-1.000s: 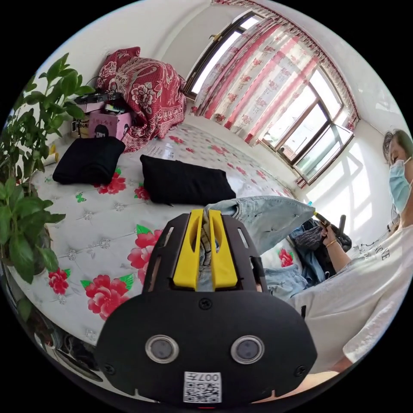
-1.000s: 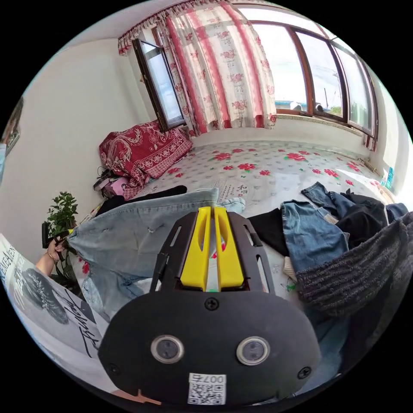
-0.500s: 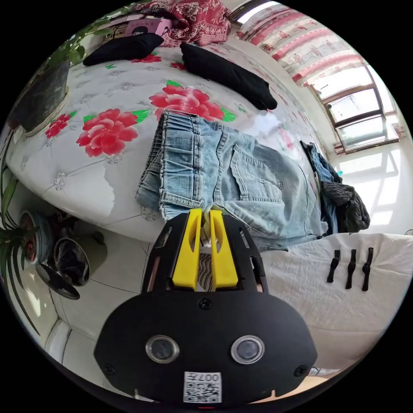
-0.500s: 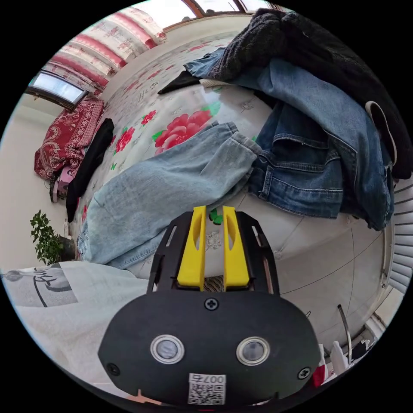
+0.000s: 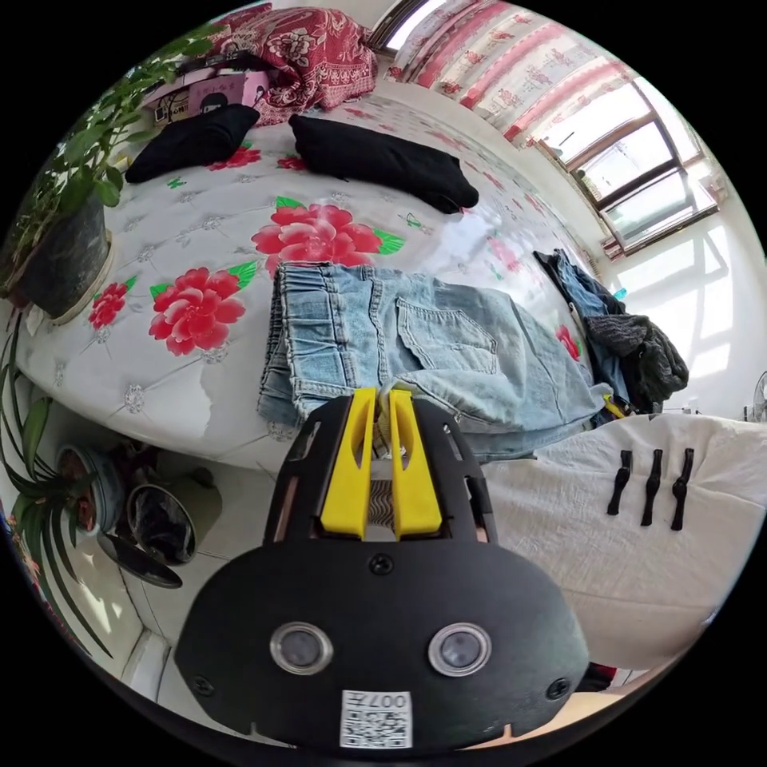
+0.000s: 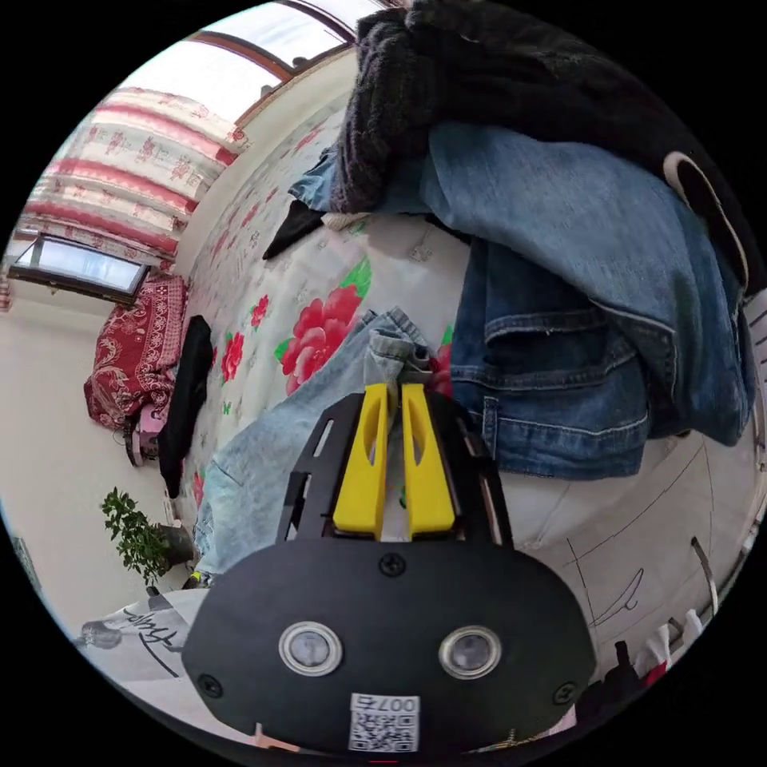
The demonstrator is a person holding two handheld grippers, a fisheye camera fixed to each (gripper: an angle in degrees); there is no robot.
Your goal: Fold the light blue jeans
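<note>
In the left gripper view, the left gripper (image 5: pixel 382 399) with yellow jaws has them nearly closed at the near edge of the light blue denim jeans (image 5: pixel 415 343); a narrow gap shows between them, and whether they pinch the cloth cannot be told. The jeans lie flat along the near edge of the white quilted bed cover printed with red flowers (image 5: pixel 200 240), waistband toward the potted green plant (image 5: pixel 64 200). A person's white shirt (image 5: pixel 623 511) sits just beside the jeans. Farther back lie two folded black garments (image 5: pixel 383 160).

In the right gripper view, the right gripper (image 6: pixel 394 395) has its jaws close together at the jeans' hem (image 6: pixel 391 347); its grip cannot be told. Beside it hangs a heap of darker blue denim clothes (image 6: pixel 575 319).
</note>
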